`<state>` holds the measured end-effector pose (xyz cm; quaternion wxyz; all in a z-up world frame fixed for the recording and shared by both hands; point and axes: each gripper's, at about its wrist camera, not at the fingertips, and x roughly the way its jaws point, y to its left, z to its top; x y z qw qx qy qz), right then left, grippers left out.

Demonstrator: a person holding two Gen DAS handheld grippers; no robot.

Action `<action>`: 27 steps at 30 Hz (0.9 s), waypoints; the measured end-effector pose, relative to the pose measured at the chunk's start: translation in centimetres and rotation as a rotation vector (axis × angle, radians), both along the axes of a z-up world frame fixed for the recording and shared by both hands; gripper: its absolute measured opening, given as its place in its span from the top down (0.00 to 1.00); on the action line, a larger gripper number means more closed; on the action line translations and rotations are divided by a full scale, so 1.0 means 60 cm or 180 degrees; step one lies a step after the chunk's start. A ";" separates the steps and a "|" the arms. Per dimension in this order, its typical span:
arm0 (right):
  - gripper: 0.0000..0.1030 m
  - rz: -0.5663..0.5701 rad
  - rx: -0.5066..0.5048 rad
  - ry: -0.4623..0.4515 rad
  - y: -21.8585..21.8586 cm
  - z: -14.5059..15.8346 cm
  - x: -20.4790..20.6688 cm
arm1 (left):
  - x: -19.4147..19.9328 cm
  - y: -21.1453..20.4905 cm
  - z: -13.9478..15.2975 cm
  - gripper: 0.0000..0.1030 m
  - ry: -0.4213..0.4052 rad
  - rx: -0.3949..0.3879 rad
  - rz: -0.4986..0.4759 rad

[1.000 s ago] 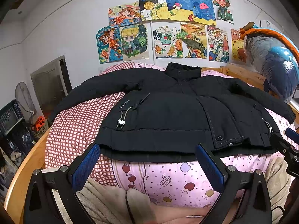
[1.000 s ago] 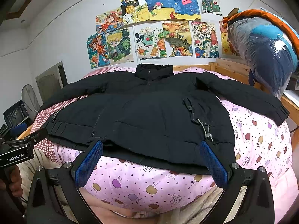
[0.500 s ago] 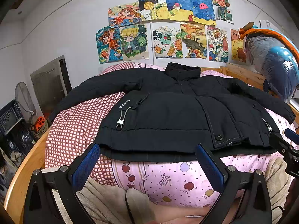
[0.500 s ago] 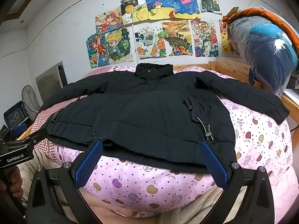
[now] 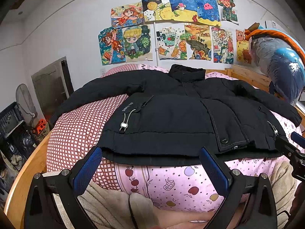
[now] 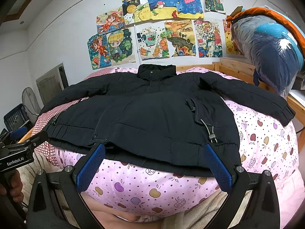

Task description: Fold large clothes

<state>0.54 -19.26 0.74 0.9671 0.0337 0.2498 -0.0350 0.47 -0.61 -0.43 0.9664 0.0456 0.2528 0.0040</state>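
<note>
**Black padded jacket spread flat, both claws wide apart**

Black padded jacket point(image 5: 171, 118) lying front-up across pink fruit-print quilt point(image 6: 266, 143) on bed, sleeves out sideways. Left claw point(image 5: 150, 171) and right claw point(image 6: 152, 168) gaping, empty, just short of hem. Left cuff hidden past quilt edge. Lower hem partly masked by blue pads point(image 6: 91, 166).

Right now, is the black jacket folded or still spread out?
Spread out. The jacket lies flat, front up, on the bed, both sleeves stretched sideways and the collar at the far end. No fold yet.
</note>
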 end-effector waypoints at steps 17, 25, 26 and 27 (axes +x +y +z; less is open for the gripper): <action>0.01 0.0001 0.0007 0.0008 -0.003 -0.001 0.000 | -0.003 0.001 0.000 0.00 -0.0003 -0.0002 0.0002; 0.01 -0.0001 0.0006 0.0009 -0.002 0.000 0.001 | -0.003 0.000 -0.001 0.00 0.0005 0.0004 -0.0007; 0.01 -0.0002 0.0005 0.0014 -0.003 0.000 0.001 | -0.003 0.000 -0.001 0.00 0.0005 0.0005 -0.0010; 0.01 -0.0001 0.0003 0.0016 -0.003 0.000 0.001 | -0.004 -0.001 -0.001 0.00 0.0004 0.0006 -0.0009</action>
